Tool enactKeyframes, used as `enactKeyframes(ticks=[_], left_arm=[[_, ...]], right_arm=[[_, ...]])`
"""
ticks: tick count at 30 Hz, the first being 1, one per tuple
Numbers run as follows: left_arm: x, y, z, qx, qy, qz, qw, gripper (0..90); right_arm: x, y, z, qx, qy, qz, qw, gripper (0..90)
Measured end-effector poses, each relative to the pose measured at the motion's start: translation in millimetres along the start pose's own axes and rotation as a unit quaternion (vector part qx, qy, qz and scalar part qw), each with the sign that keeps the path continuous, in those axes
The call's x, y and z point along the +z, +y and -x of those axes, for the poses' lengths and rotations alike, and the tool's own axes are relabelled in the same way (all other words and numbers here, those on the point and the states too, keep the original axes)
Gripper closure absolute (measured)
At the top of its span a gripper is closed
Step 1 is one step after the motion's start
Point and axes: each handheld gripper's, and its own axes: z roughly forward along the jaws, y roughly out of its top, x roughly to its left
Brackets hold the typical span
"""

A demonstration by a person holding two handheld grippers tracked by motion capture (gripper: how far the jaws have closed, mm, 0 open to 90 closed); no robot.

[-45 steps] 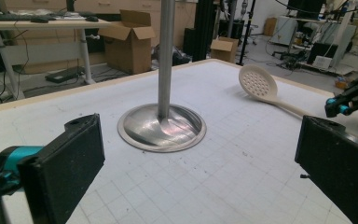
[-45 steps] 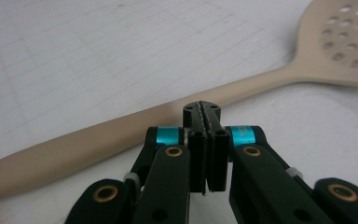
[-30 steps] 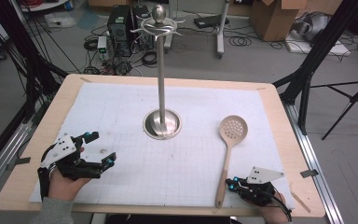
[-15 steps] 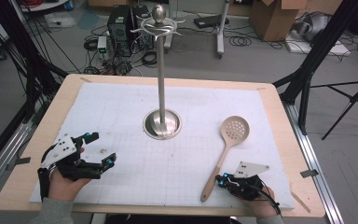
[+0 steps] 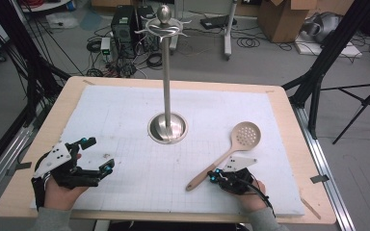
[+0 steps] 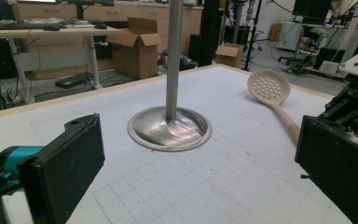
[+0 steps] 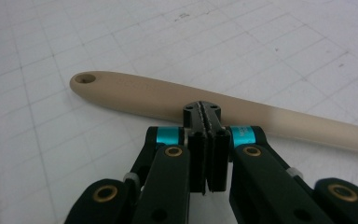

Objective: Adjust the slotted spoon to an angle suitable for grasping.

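Slotted spoon (image 5: 231,151): lying flat on the gridded mat, handle right at the right gripper's (image 7: 207,108) tips.
Right gripper: jaws pressed together, empty.
Left gripper (image 5: 96,157): released, jaws wide.
Steel stand (image 5: 167,126): ahead, between both.

Spoon (image 7: 177,100) bowl beyond right gripper view's edge

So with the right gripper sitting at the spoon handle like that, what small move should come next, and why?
Probably open the right gripper and straddle the slotted spoon. Its jaws are pressed together, with their tips at the side of the handle and nothing between them, and the spoon lies flat on the white mat, ungrasped.
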Motion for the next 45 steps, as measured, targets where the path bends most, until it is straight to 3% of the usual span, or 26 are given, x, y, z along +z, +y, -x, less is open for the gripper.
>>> enactKeyframes(ticks=[23, 28, 33, 39, 43, 45], left_arm=[[0.3, -1.0, 0.5, -0.002, 0.003, -0.007, 1.0, 1.7], [0.8, -1.6, -0.7, -0.002, 0.002, -0.006, 1.0, 1.7], [0.0, -1.5, -1.9, -0.002, 0.005, -0.006, 1.0, 1.7], [-1.4, -0.3, -1.9, -0.001, 0.007, -0.004, 1.0, 1.7], [-1.1, -0.4, -1.9, -0.001, 0.007, -0.004, 1.0, 1.7], [-0.5, -0.8, -1.7, -0.002, 0.004, -0.005, 1.0, 1.7]], right_arm=[[32.1, 25.4, 9.6, -0.002, -0.019, 0.001, 0.9998, 89.5], [28.9, 26.5, 10.5, 0.002, -0.021, 0.01, 0.9997, 89.5], [10.1, 30.1, 25.3, 0.016, -0.044, 0.032, 0.9984, 89.5], [-16.2, 34.5, 55.6, 0.047, -0.085, 0.058, 0.9936, 89.5], [-22.7, 34.1, 67.1, 0.063, -0.095, 0.065, 0.9913, 89.5], [-21.1, 32.1, 75.0, 0.069, -0.103, 0.056, 0.9907, 89.5]])
